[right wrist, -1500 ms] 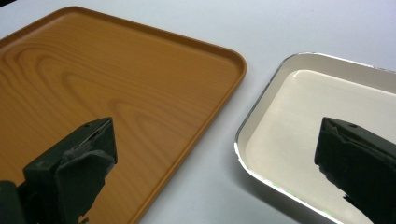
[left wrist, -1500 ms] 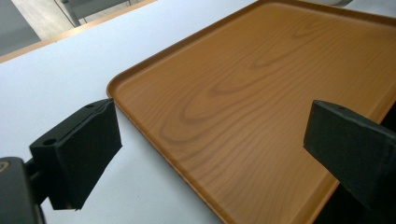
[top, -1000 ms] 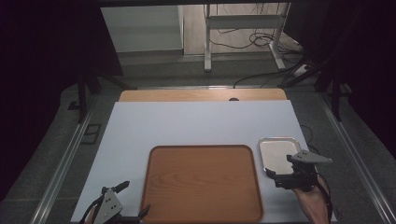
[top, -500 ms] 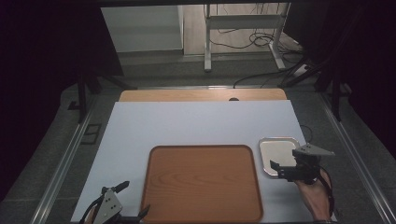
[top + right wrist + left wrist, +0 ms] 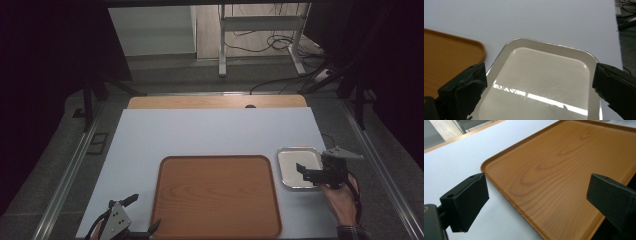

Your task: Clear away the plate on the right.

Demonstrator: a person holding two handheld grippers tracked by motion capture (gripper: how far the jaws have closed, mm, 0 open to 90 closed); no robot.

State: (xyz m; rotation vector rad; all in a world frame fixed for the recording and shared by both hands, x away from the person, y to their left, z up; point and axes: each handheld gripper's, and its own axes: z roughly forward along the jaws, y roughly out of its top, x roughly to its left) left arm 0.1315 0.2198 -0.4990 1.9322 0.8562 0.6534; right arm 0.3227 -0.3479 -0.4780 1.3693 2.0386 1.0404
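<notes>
At the table's right edge, the right gripper point(image 5: 316, 176) hangs over the near side of the dish point(image 5: 292, 160), a shallow pale metal pan lying flat on the white table point(image 5: 210, 135) just beside the wooden tray point(image 5: 217, 197). Seen along its own jaws, the right gripper point(image 5: 539, 82) stands wide apart, one jaw at each side of the dish point(image 5: 539, 75), holding nothing; I cannot tell whether either jaw touches the rim. Dish and tray point(image 5: 449, 55) lie close together with a thin strip of table between them.

Down at the near left corner, the left gripper point(image 5: 131, 220) waits by the tray's near corner. Its jaws are also apart and empty, with the tray point(image 5: 564, 170) bare between them in the left gripper view.

My reading is that the step in hand is the approach to grasp the dish, likely to set it on the tray. The next move calls for lowering one jaw inside the rim and one outside, then closing firmly: the thin, slick metal lip could slide out of a shallow pinch.
</notes>
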